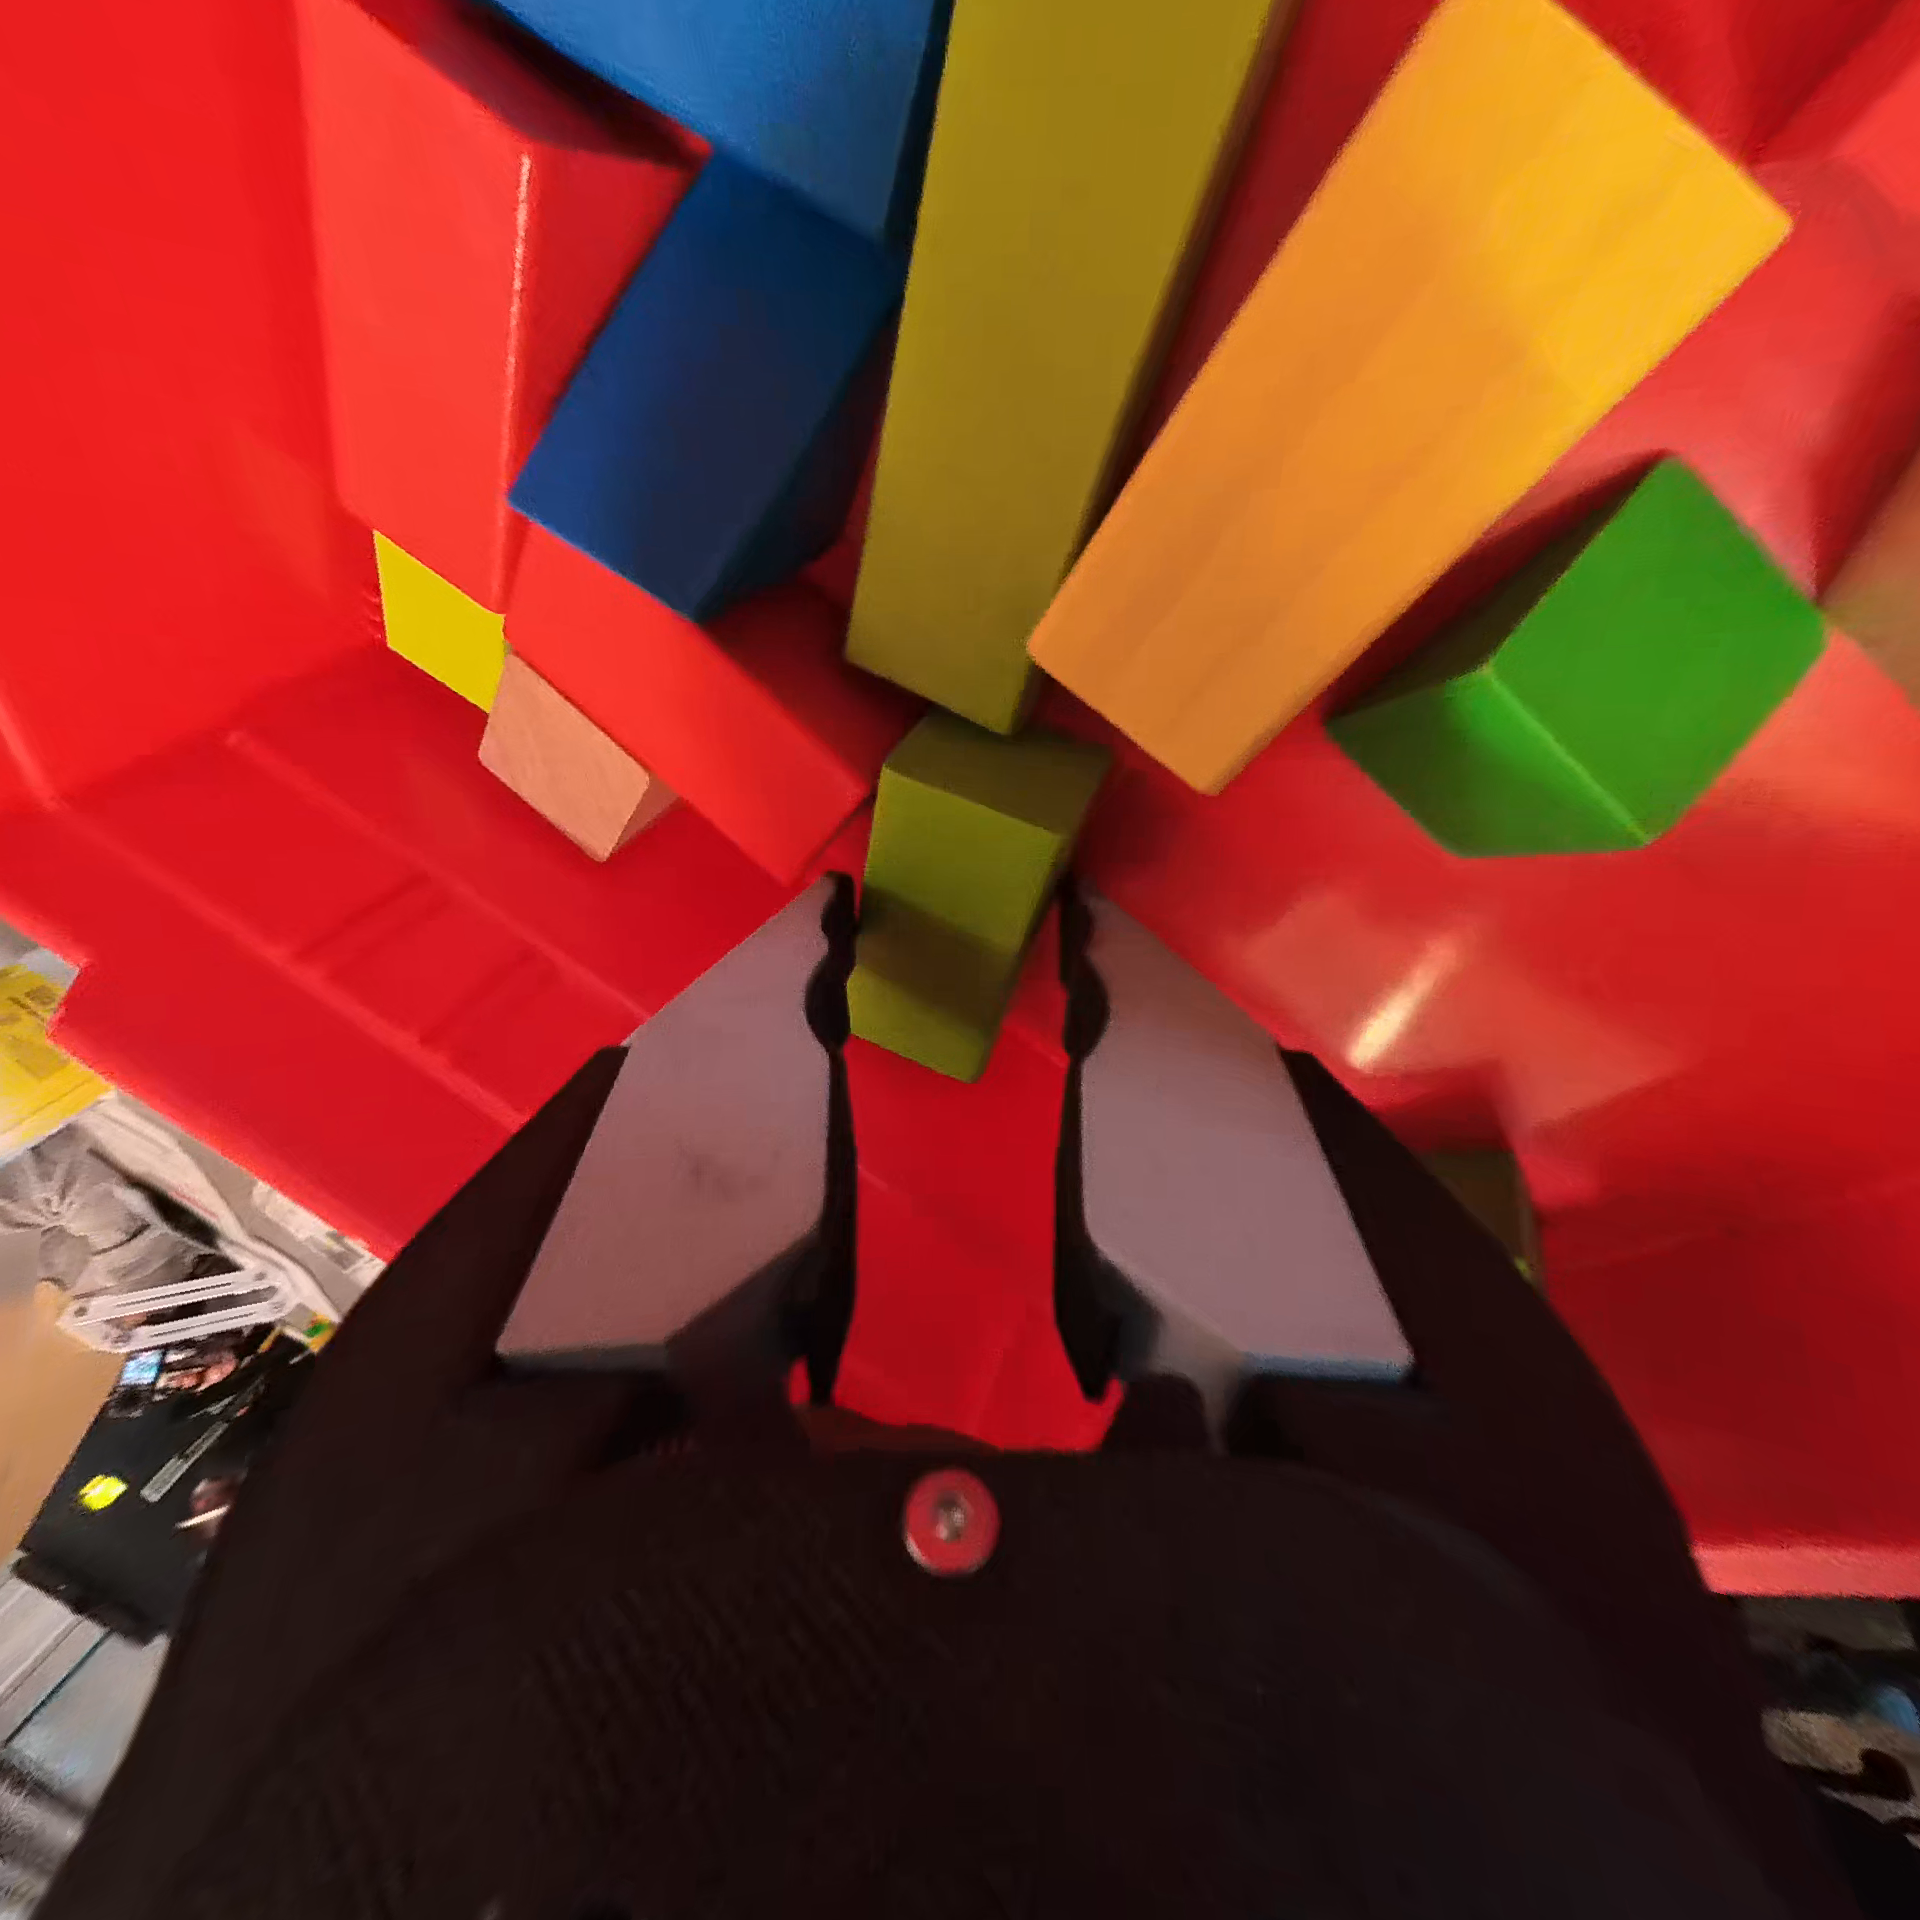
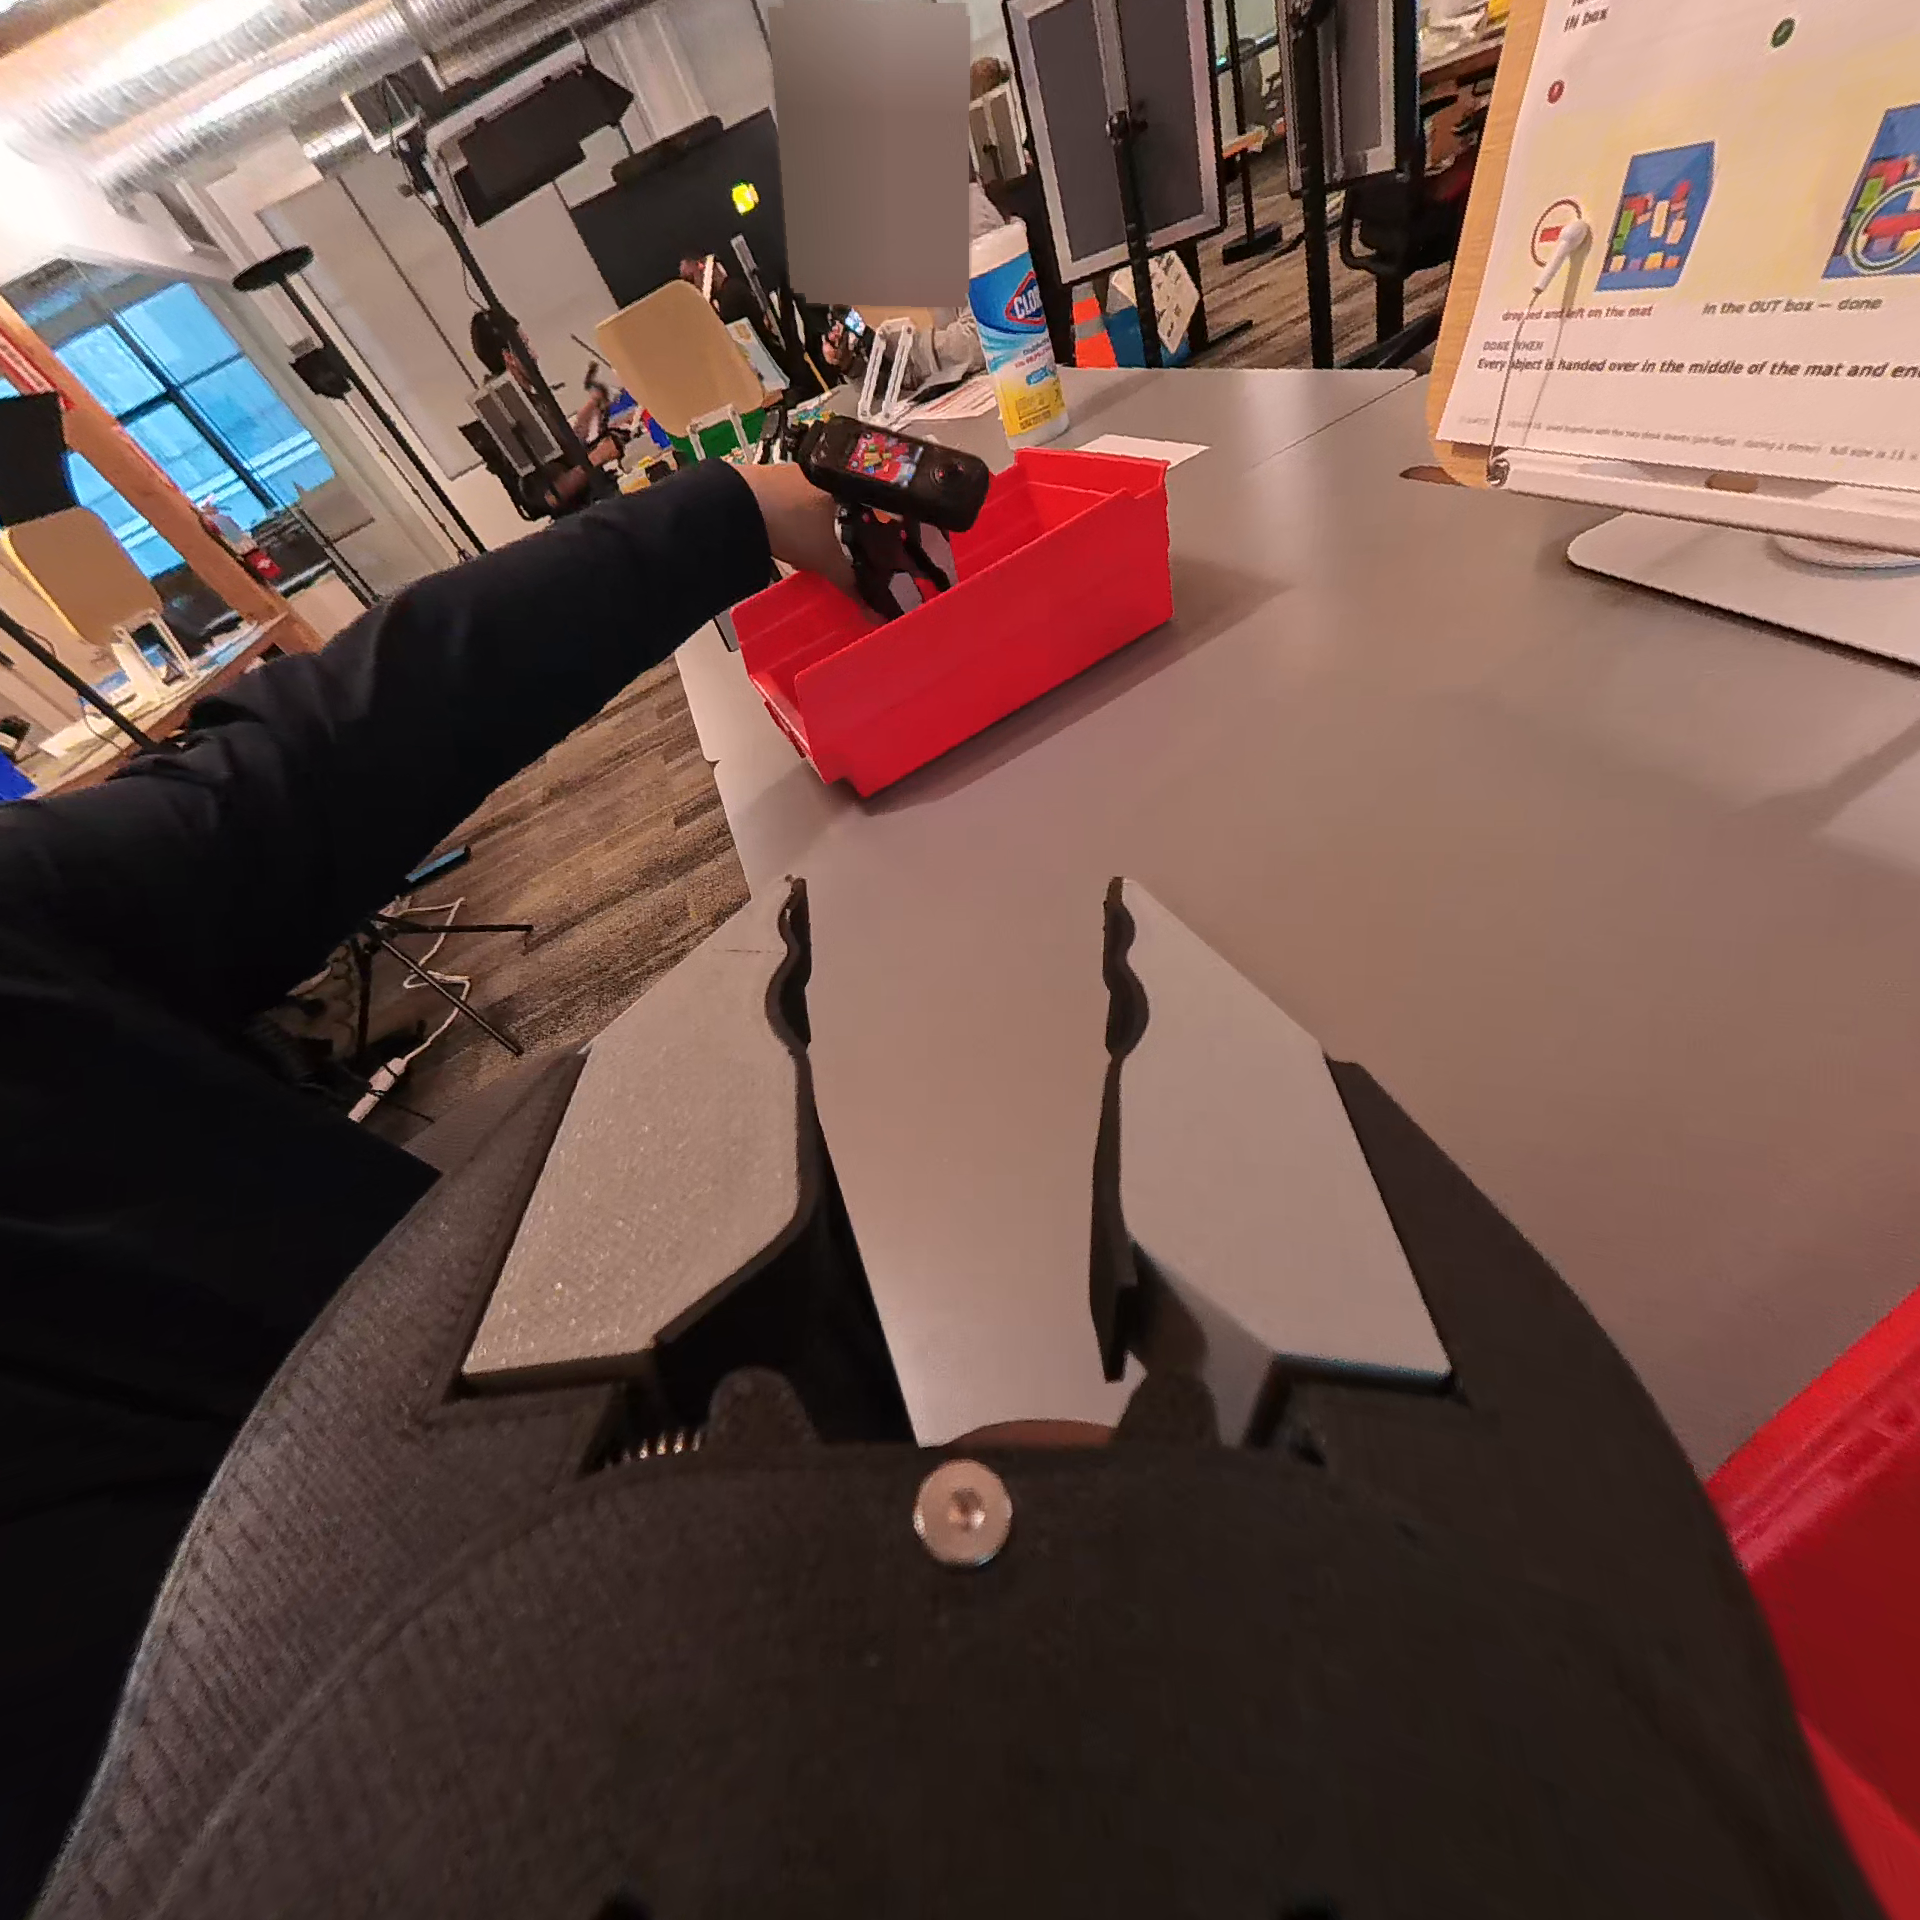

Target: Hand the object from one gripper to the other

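In the left wrist view my left gripper [image 1: 956, 914] reaches down into a red bin [image 1: 1455, 987] full of wooden blocks. Its jaws stand narrow, one on each side of a small olive-green block [image 1: 966, 831], and press against it. The picture is blurred by motion. In the right wrist view my right gripper [image 2: 956, 914] is open and empty, hovering over the grey table [image 2: 1455, 831]. The same view shows the left gripper [image 2: 894, 561], held by a hand in a dark sleeve, inside the red bin [image 2: 987, 644] farther off.
Around the held block lie a long olive block [image 1: 1039, 343], an orange block [image 1: 1403, 384], a green cube [image 1: 1600, 675], a blue block [image 1: 717, 416] and a red block [image 1: 665, 686]. A second red bin [image 2: 1829, 1558] sits at lower right. An instruction board [image 2: 1714, 260] and a wipes canister [image 2: 1023, 343] stand behind.
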Demonstrator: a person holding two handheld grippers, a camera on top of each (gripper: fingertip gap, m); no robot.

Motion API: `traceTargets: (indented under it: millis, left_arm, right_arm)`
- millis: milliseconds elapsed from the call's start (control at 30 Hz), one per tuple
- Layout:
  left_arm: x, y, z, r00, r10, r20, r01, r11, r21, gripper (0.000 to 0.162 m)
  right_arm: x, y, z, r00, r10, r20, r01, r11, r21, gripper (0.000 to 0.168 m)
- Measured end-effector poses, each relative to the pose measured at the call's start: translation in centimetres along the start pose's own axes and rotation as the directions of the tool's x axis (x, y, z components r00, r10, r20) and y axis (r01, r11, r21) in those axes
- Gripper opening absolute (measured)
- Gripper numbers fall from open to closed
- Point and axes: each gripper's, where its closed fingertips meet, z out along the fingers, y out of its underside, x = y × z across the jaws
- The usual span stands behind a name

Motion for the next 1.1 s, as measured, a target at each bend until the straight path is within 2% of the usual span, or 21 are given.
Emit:
traceTargets:
  millis: [100, 167, 267, 400, 500, 567, 600, 667, 700, 833, 933, 1000, 1033, 1100]
  left_arm:
    - [-0.2, 0.1, -0.7, 0.999, 0.005, 0.053, -0.005, 1.000, 0.014, 0.033]
    - [-0.9, 0.0, -1.9, 0.992, -0.035, 0.118, 0.026, 0.997, 0.074, 0.033]
    - [-1.7, -0.2, -4.7, 0.969, -0.162, 0.186, 0.118, 0.967, 0.226, 0.033]
    - [-2.3, 0.1, -8.2, 0.910, -0.341, 0.238, 0.224, 0.884, 0.409, 0.033]
    - [-2.4, -0.3, -11.9, 0.839, -0.495, 0.225, 0.287, 0.755, 0.590, 0.033]
    - [-1.4, -1.5, -15.5, 0.804, -0.585, 0.105, 0.331, 0.589, 0.737, 0.033]
    - [-0.4, -2.6, -17.7, 0.800, -0.600, 0.011, 0.348, 0.479, 0.806, 0.033]
    - [2.7, -5.1, -22.8, 0.821, -0.547, -0.164, 0.350, 0.255, 0.901, 0.033]
    - [4.5, -6.1, -25.3, 0.837, -0.506, -0.209, 0.333, 0.168, 0.928, 0.032]
    - [13.9, -9.5, -34.0, 0.920, -0.269, -0.286, 0.270, -0.095, 0.958, 0.033]
    - [20.8, -11.9, -38.2, 0.953, -0.049, -0.298, 0.283, -0.202, 0.938, 0.033]
    - [24.7, -13.0, -40.4, 0.930, 0.141, -0.341, 0.366, -0.253, 0.895, 0.033]
    - [26.4, -13.5, -41.2, 0.897, 0.238, -0.372, 0.427, -0.255, 0.868, 0.033]
    - [29.2, -14.9, -41.6, 0.849, 0.357, -0.390, 0.478, -0.203, 0.854, 0.033]
  right_arm:
    - [-0.2, 0.0, -0.2, 1.000, -0.012, -0.003, 0.012, 1.000, -0.002, 0.055]
    - [-0.5, -0.1, -0.5, 1.000, -0.017, -0.001, 0.017, 1.000, 0.005, 0.055]
    - [-1.2, -0.5, -0.9, 1.000, -0.019, 0.011, 0.019, 0.999, 0.027, 0.055]
    - [-2.3, -0.8, -1.3, 0.999, -0.046, 0.015, 0.046, 0.998, 0.036, 0.055]
    - [-3.4, -1.0, -1.8, 0.997, -0.069, 0.019, 0.068, 0.997, 0.047, 0.055]
    - [-4.1, -1.2, -2.1, 0.996, -0.081, 0.023, 0.080, 0.995, 0.058, 0.055]
    - [-4.4, -1.3, -2.2, 0.996, -0.087, 0.027, 0.085, 0.994, 0.064, 0.054]
    - [-5.1, -1.5, -2.1, 0.995, -0.096, 0.037, 0.094, 0.993, 0.072, 0.054]
    - [-5.5, -1.5, -2.0, 0.994, -0.102, 0.042, 0.099, 0.992, 0.073, 0.054]
    - [-7.1, -1.3, -1.3, 0.989, -0.133, 0.058, 0.129, 0.990, 0.063, 0.054]
    - [-9.3, -1.4, -0.4, 0.982, -0.146, 0.124, 0.138, 0.988, 0.066, 0.054]
    - [-11.1, -1.6, 0.3, 0.971, -0.171, 0.168, 0.160, 0.984, 0.074, 0.055]
    - [-12.0, -1.7, 0.8, 0.965, -0.192, 0.180, 0.181, 0.981, 0.076, 0.054]
    - [-13.5, -1.5, 1.8, 0.950, -0.240, 0.198, 0.232, 0.971, 0.064, 0.055]
